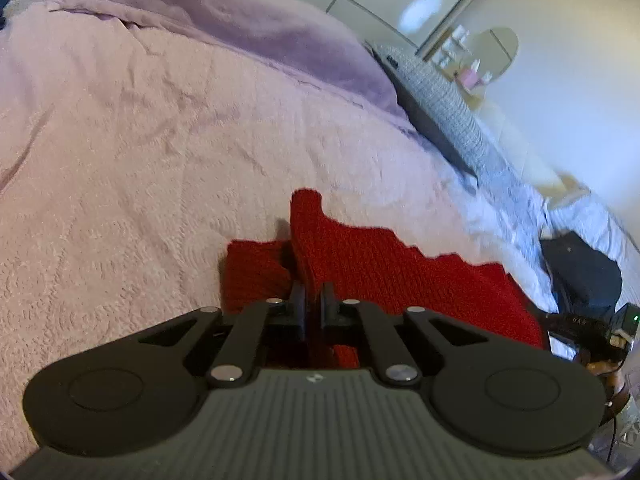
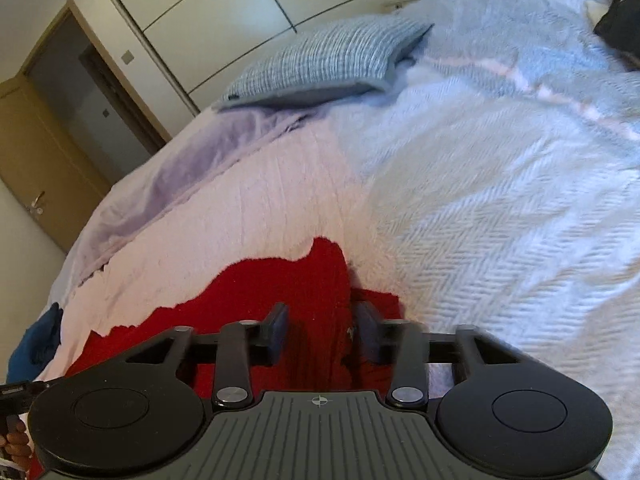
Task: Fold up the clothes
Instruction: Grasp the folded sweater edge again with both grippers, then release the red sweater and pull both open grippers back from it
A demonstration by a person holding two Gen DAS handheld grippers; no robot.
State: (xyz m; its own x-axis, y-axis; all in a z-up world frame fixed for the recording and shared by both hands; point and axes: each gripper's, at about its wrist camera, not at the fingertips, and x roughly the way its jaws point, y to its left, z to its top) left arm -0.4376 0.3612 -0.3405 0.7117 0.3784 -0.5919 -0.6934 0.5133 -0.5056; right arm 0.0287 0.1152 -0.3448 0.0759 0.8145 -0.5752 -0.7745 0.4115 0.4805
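Note:
A red knitted garment (image 1: 384,268) lies and hangs over the pink bedspread (image 1: 140,152) just ahead of both grippers. My left gripper (image 1: 314,300) is shut on one bunched corner, and a peak of knit sticks up past its fingertips. In the right wrist view the same garment (image 2: 260,292) stretches left from my right gripper (image 2: 322,330). Its jaws stand partly closed, with a thick fold of red knit filling the gap between them. The garment's upper edge runs jagged between the two grippers. The part below both grippers is hidden.
A lilac blanket (image 1: 248,28) lies along the far side of the bed, with a grey ribbed pillow (image 2: 328,60) beyond it. A white herringbone cover (image 2: 500,220) lies to the right. A dark garment (image 1: 580,268) lies at the bed's edge and a blue cloth (image 2: 36,344) at the left. A door (image 2: 52,152) and wardrobes stand behind the bed.

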